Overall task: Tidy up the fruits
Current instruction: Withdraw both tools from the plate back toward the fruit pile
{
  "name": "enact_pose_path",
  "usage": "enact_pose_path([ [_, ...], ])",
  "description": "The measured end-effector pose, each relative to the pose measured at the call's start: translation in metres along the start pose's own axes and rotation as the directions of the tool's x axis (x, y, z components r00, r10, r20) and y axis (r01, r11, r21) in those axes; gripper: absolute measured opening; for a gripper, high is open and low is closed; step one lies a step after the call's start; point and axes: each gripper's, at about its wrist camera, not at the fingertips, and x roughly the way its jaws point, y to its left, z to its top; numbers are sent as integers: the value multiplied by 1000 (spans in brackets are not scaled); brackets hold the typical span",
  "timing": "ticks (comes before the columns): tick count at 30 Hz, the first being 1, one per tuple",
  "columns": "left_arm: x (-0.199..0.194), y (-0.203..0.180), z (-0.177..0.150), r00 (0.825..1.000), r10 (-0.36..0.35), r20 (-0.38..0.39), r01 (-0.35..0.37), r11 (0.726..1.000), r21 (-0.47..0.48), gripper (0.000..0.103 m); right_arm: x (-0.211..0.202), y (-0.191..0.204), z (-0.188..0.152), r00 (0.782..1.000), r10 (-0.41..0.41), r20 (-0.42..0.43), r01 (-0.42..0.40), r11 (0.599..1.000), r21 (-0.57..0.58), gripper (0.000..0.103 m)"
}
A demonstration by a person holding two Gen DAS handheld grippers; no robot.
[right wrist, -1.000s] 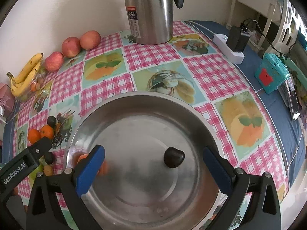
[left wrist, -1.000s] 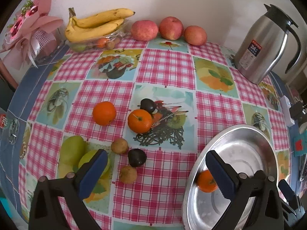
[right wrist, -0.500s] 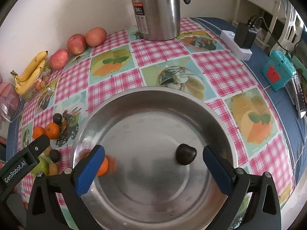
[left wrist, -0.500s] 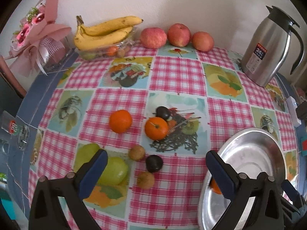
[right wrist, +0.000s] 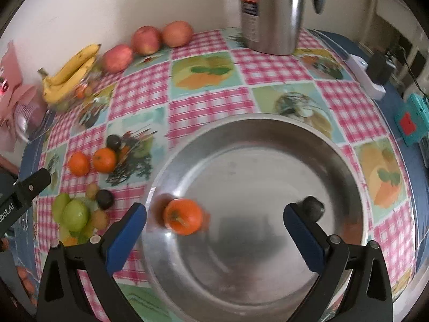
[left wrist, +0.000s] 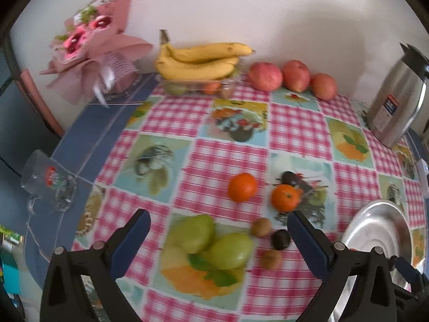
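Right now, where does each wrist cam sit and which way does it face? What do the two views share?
Left wrist: on the left gripper, open, above the table's near left part, facing the wall; sees two green pears, two loose oranges, yellow bananas; only its own fingers show.
Right wrist: on the right gripper, open, over the round steel bowl holding an orange and a dark plum; the left gripper's body shows at left.
Shared: bowl, bananas, three red apples, steel thermos jug.

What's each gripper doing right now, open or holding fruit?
Left gripper: open, empty, above the green fruits.
Right gripper: open, empty, over the steel bowl.
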Motion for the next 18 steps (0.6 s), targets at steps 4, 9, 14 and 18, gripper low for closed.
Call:
enact_pose_path([
  [4,1,24,0,1000,1,-2,-1,998,-61,103,0,21,-2,999,52,-7,-52,998,-43,102],
  [9,0,44,-1,1000,-2,13,3,994,-114,103,1,51,-7,995,101,-21,-103,986,-129,102],
  [14,6,53,-3,1000,-26,12,27,990,-142,103,5,70,-10,988,146,-46,-151,974,-171,102],
  [18,14,52,-6,999,-52,-13,49,987,-151,103,7,83,-13,982,181,-52,-188,958,-218,102],
])
